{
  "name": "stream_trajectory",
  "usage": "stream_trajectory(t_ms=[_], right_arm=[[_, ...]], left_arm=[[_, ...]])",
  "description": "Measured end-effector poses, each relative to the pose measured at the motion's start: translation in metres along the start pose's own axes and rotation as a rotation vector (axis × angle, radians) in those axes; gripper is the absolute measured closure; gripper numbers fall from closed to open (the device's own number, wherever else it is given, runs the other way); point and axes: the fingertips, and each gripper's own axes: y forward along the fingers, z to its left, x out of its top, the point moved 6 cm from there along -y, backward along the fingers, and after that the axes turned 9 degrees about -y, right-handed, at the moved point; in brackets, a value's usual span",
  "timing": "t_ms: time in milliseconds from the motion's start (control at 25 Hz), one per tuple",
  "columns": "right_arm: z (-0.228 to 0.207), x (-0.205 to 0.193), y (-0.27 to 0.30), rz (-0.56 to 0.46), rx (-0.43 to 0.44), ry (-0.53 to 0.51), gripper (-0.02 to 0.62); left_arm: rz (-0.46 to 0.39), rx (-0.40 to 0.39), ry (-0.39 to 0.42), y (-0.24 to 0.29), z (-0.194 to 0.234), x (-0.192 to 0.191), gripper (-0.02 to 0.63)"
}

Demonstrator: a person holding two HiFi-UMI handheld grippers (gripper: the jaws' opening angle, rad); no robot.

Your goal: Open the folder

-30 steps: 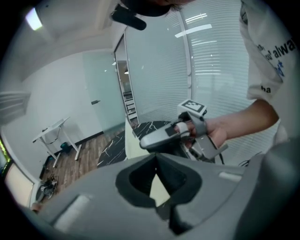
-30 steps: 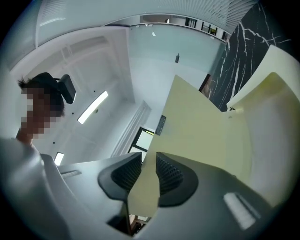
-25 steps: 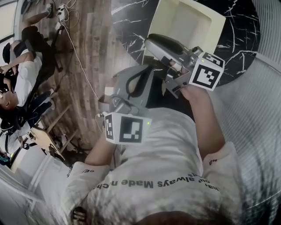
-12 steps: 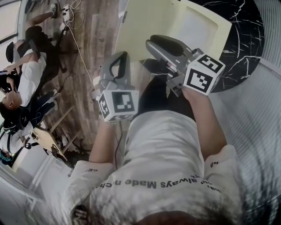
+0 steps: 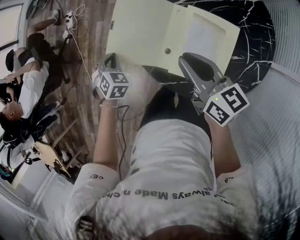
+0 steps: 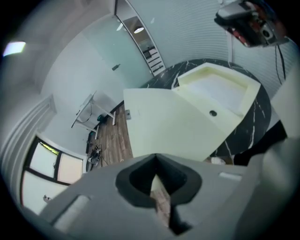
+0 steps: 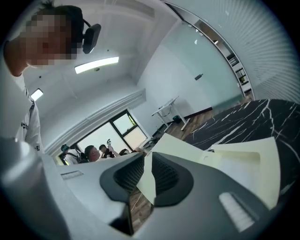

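Note:
The pale yellow folder (image 5: pixel 206 33) lies open on the round black marble table (image 5: pixel 255 37). Its cover (image 5: pixel 140 33) is spread out to the left, past the table's edge, with a snap button (image 5: pixel 167 50) near the fold. My right gripper (image 5: pixel 183 60) sits at the cover's near edge by the fold. Its jaws have just been closing, and a strip of the cover (image 7: pixel 146 173) now fills the slot between its pads (image 7: pixel 161 176). My left gripper (image 5: pixel 111 58) is at the cover's near left corner with its jaws together. The cover's near edge (image 6: pixel 168 136) runs behind them, so a hold is not visible.
To the left is a wooden floor (image 5: pixel 93 28) with cables (image 5: pixel 70 14) and seated people (image 5: pixel 23 89). A pale ribbed wall (image 5: pixel 281 122) curves round the right side. My own torso fills the lower middle of the head view.
The cover has swung fully open to the left. My left gripper rose from near my waist to the cover's near corner. My right gripper rolled and shifted right along the near edge.

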Motion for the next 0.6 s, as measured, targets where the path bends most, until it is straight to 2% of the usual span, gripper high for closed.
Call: stream_trajectory(t_ms=[240, 440, 600], right_arm=[[0.005, 0.014, -0.029, -0.014, -0.104, -0.072, 0.568], [0.007, 0.026, -0.050, -0.011, -0.154, -0.110, 0.574], [0.008, 0.035, -0.067, -0.014, -0.196, -0.123, 0.578]], left_arm=[[0.129, 0.024, 0.062, 0.048, -0.001, -0.023, 0.604], [0.217, -0.003, 0.079, 0.086, -0.007, -0.037, 0.604], [0.271, -0.037, 0.059, 0.104, -0.013, -0.046, 0.604]])
